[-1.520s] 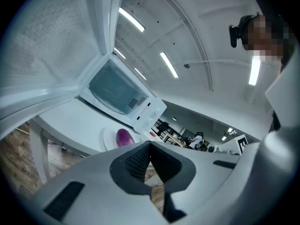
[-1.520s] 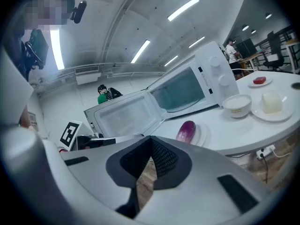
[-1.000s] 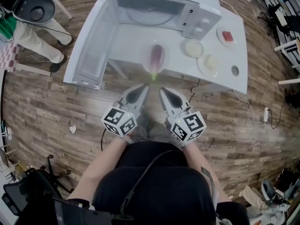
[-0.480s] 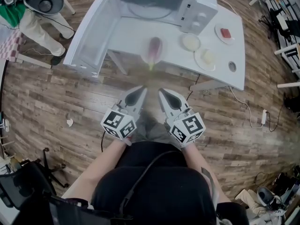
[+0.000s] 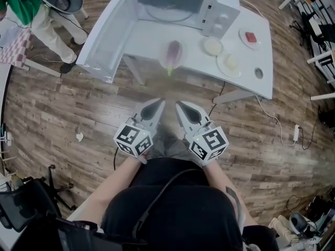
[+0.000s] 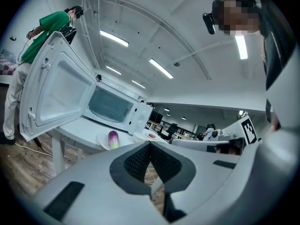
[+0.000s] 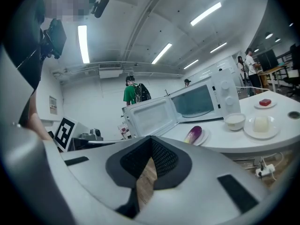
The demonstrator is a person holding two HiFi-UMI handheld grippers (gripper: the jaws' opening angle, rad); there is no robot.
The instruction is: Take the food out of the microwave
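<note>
A purple eggplant [image 5: 173, 53] lies on a white plate [image 5: 165, 63] on the white table [image 5: 146, 41], in front of the white microwave [image 5: 220, 15], whose door [image 5: 107, 35] stands wide open. The oven cavity looks empty. The eggplant [image 6: 113, 138] also shows in the left gripper view and the eggplant [image 7: 193, 134] in the right gripper view. My left gripper [image 5: 159, 104] and right gripper [image 5: 178, 105] hang side by side over the floor, well short of the table. Both are shut with nothing in them.
On the table to the right stand a white bowl [image 5: 213, 46], a plate with a pale block [image 5: 230, 64], a plate with a red piece [image 5: 253, 37] and a small round cup [image 5: 258, 73]. A person in green [image 5: 23, 9] stands at the far left. A cable [image 5: 282, 127] runs over the wooden floor.
Both grippers have drawn back from the table together; the table and microwave now sit farther up in the head view. The jaws stayed shut.
</note>
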